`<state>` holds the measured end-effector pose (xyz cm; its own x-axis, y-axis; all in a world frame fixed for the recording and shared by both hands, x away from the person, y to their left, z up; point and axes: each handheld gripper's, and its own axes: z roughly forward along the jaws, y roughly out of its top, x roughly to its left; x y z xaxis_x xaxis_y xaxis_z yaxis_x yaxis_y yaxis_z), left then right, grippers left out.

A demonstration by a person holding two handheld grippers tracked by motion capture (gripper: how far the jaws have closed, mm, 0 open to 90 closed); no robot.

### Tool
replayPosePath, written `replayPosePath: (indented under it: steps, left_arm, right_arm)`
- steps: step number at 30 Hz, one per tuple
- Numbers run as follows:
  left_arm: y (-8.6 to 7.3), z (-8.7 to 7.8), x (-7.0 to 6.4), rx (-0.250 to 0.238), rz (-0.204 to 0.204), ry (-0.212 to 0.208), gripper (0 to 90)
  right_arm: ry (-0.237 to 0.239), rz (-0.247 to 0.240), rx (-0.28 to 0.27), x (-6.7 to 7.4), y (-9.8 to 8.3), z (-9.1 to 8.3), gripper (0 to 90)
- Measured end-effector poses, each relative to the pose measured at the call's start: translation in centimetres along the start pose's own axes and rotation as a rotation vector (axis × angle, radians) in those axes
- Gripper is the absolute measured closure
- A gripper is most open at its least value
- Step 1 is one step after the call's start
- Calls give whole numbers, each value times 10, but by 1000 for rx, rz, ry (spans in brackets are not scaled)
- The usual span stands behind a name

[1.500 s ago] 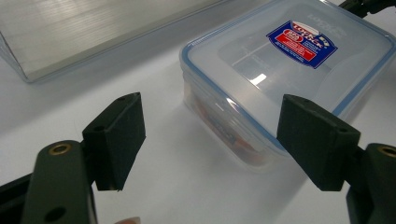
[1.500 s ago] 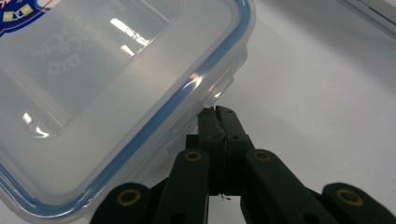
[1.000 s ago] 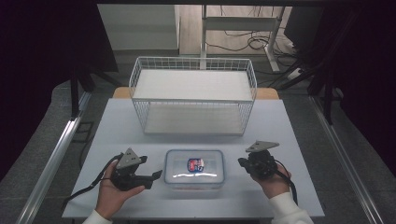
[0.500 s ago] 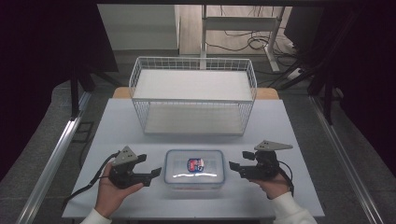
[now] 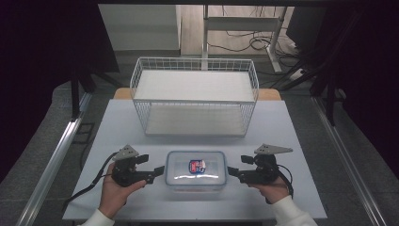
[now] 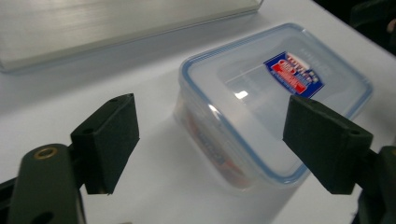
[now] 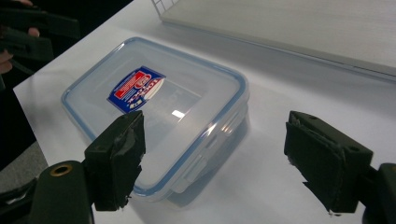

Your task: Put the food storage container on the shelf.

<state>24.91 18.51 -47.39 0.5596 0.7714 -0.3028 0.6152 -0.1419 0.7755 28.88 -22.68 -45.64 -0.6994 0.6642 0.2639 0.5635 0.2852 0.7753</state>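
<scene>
One clear plastic container [image 5: 195,170] with a blue-rimmed snap lid and a red-and-blue label [image 5: 196,165] lies flat on the white bench [image 5: 301,155], near its front edge and midway between the person's two hands. Its lid is on. In the right gripper view a side latch [image 7: 198,164] faces the camera; whether it is pressed down I cannot tell.

The left hand-held gripper [image 5: 159,173] points at the container's left short end, tips just beside the rim, and the right hand-held gripper [image 5: 232,172] mirrors it at the right end. Both sets of jaws have just been opening and now stand wide apart with nothing between them: in the left gripper view the black pads [image 6: 112,140] frame a corner of the container [image 6: 261,102] without touching it, and in the right gripper view the worn pads [image 7: 119,158] sit off the near edge of the container [image 7: 159,107] in the same way. This symmetric stance, I judge, suits a two-handed move, either on the end latches or lifting the box level from both ends.

Behind the container, well apart toward the bench's far side, stands a white wire basket [image 5: 195,96] with a pale board in its bottom, open at the top, a likely place for the box to go.
</scene>
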Motion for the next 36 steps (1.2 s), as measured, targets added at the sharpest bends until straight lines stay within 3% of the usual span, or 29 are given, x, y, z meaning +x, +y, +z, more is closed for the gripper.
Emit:
replayPosePath:
  steps: [4, 9, 11, 12, 13, 25, 30, 31, 36]
  left_arm:
    - [3, 7, 2, 9, -67, -49, 161]
    - [5, 17, 6, 29, -102, -96, 157]
    - [8, 26, 12, 52, -137, -151, 157]
    - [8, 26, 12, 52, -137, -151, 157]
    - [9, 31, 16, 66, -167, -179, 158]
    - [-2, 52, 17, 157, -231, -270, 170]
    - [-7, 55, 22, 165, -267, -302, 173]
    - [-10, 57, 24, 169, -290, -313, 178]
    - [-12, 60, 25, 183, -294, -318, 210]
  right_arm:
    - [-4, -3, -3, 2, 0, 0, 206]
    - [2, -15, 3, 3, 0, 1, 206]
    - [2, -21, 11, 3, 1, 3, 206]
    - [2, -21, 11, 3, 1, 3, 206]
    - [1, -23, 11, 2, 0, 4, 205]
    - [31, -29, 30, 6, 2, 3, 206]
    - [35, -32, 34, 7, 2, 4, 205]
    - [37, -26, 40, 7, 2, 5, 202]
    - [56, 14, 70, 4, 1, 8, 177]
